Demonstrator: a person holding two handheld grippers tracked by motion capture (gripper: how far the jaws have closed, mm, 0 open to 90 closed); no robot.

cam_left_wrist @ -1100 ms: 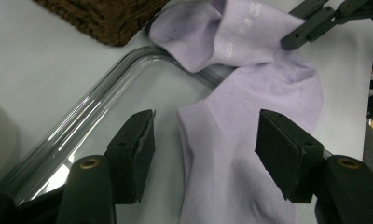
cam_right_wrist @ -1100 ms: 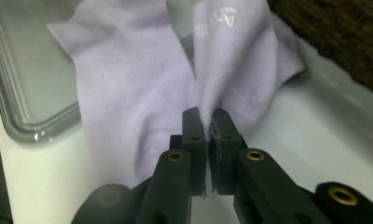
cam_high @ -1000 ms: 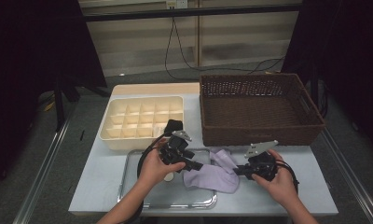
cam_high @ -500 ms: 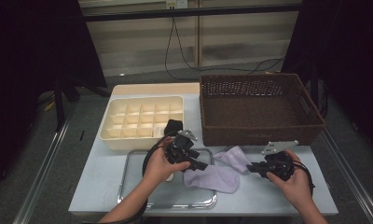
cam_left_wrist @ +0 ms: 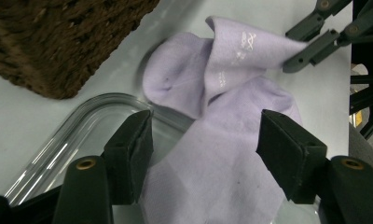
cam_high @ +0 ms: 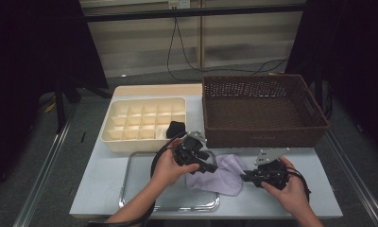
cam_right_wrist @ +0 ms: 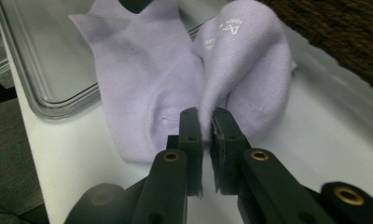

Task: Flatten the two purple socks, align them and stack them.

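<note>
Item 1: lilac sock. Lies on the counter at front centre, partly over the right rim of the clear tray, rest on bare counter below the basket. Crumpled, one end folded up into a ridge; white lettering on that fold. Long axis approx. left-right across the counter, from tray rim toward the person's right hand.

Item 2: right hand-held gripper. Jaws nearly pressed together, pinching a fold of the sock's right end; fabric seen between the pads. Jaws have just been easing apart a little, cloth not yet free of them. In high view it sits at the sock's right edge, pointing left.

Item 3: left hand-held gripper. Jaws spread, straddling the sock's tray-side end from above, pads not pressing on cloth. Sock lies directly ahead of and below it, running away toward the right one. In high view at sock's left end.

Relation for next move, judged: both hands at the sock, one per end; right has the grip, left is poised to close on the near end.

Item 4: brown wicker basket, behind the sock, near.

Item 5: cream divided box, back left; black bundle in its right-hand compartment.
</note>
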